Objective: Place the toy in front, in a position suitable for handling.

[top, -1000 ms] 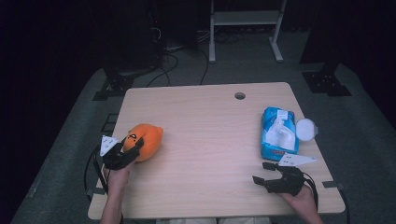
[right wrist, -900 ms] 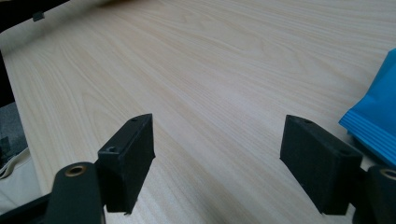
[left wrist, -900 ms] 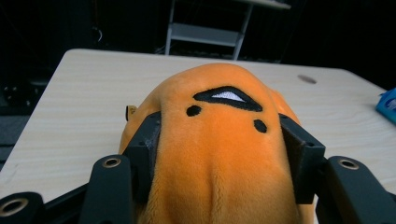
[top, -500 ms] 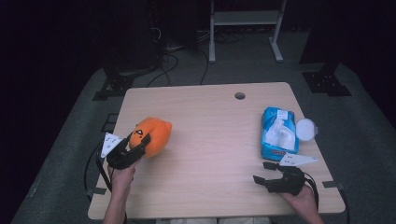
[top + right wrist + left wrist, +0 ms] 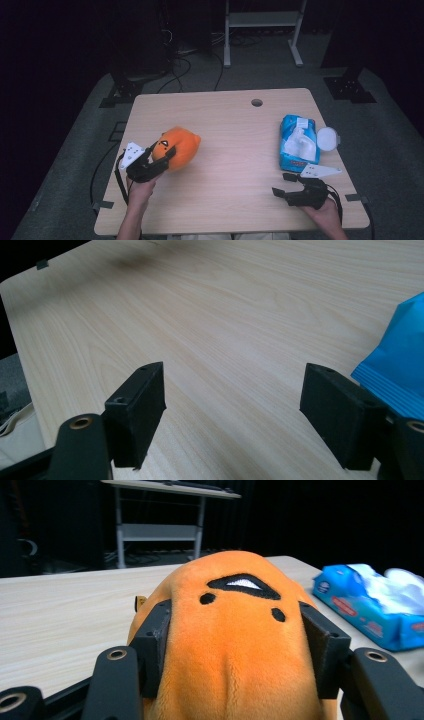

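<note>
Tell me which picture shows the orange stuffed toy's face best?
The left gripper view: the orange plush toy is close up, its stitched black eyes clear, squeezed between the left gripper. The high view shows the toy small and far away. The right gripper view looks at bare table.

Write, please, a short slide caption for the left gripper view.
Left tongs squeeze an orange plush toy above a wooden table; blue tissue pack at right.
</note>
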Motion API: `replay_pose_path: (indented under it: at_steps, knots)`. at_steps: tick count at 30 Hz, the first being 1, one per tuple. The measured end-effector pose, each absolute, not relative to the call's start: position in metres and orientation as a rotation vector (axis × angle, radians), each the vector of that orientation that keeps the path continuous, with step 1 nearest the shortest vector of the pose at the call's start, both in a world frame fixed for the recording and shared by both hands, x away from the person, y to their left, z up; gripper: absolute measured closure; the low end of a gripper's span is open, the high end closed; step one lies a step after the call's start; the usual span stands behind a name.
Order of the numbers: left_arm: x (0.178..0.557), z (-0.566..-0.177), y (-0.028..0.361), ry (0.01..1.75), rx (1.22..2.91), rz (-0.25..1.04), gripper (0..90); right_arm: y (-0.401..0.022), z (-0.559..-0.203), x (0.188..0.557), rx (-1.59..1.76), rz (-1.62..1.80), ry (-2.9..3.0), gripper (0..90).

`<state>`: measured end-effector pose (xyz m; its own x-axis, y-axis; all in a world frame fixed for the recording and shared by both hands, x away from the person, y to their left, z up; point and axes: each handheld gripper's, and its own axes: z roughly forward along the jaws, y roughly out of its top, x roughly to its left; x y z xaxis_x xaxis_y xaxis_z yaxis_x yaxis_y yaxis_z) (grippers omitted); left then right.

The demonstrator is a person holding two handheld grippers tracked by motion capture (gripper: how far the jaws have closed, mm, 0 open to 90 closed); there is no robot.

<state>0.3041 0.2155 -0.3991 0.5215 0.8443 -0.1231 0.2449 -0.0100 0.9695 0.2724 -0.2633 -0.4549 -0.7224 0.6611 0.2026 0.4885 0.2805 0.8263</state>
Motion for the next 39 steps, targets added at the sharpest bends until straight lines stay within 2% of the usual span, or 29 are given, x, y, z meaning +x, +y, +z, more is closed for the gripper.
replay_pose_path:
  at_steps: [15, 39]
  knots:
    - [0.302, -0.404, 0.167, 0.858, 1.618, 0.509, 41.0, -0.266, -0.455, 0.273, 1.078, 1.426, 2.357, 24.9]
    - [0.290, -0.431, 0.095, 0.653, 1.803, 0.435, 39.5, -0.268, -0.452, 0.270, 1.078, 1.421, 2.335, 24.8]
